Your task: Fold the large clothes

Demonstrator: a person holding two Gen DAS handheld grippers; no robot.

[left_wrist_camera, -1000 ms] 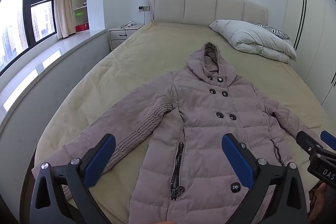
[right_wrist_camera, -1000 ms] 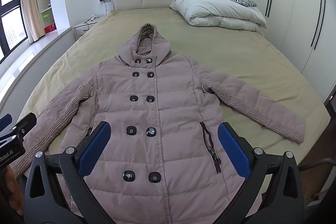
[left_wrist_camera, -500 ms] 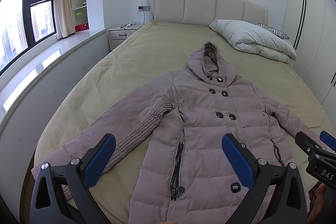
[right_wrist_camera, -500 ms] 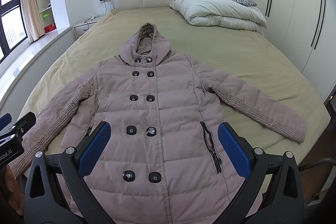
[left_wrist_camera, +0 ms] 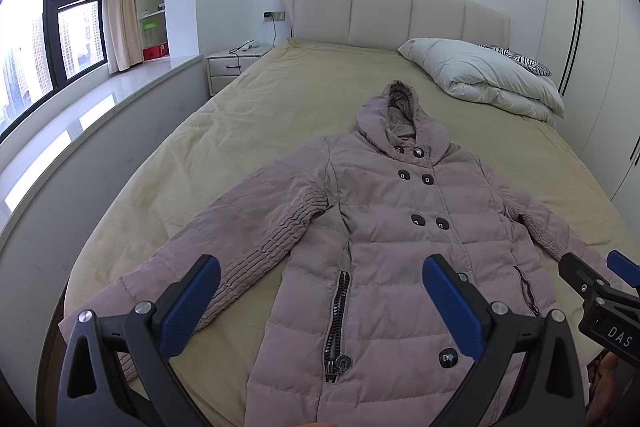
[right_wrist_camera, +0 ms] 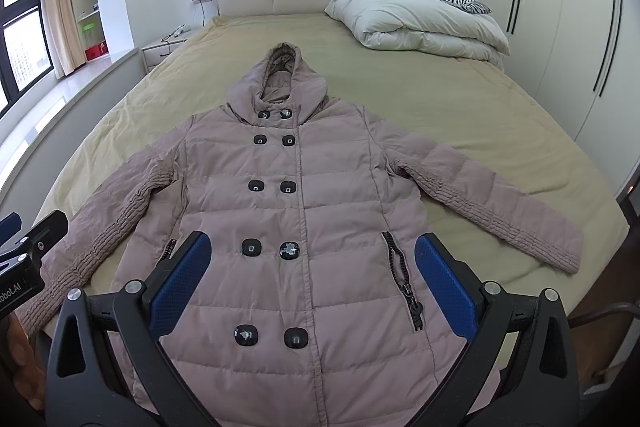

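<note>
A mauve hooded puffer coat (left_wrist_camera: 400, 247) lies flat and face up on the bed, buttoned, hood toward the headboard, both sleeves spread out; it also shows in the right wrist view (right_wrist_camera: 304, 211). My left gripper (left_wrist_camera: 320, 291) is open and empty, held above the coat's lower left side near the zip pocket (left_wrist_camera: 338, 319). My right gripper (right_wrist_camera: 310, 267) is open and empty above the coat's lower front. Each gripper shows at the edge of the other's view, the right one (left_wrist_camera: 600, 291) and the left one (right_wrist_camera: 24, 247).
The bed (left_wrist_camera: 260, 115) has a beige sheet and padded headboard (left_wrist_camera: 396, 11). A folded white duvet (left_wrist_camera: 480, 75) and zebra pillow lie at its far right. A nightstand (left_wrist_camera: 232, 67) and window ledge (left_wrist_camera: 80, 115) run along the left; wardrobe doors (right_wrist_camera: 560, 27) stand on the right.
</note>
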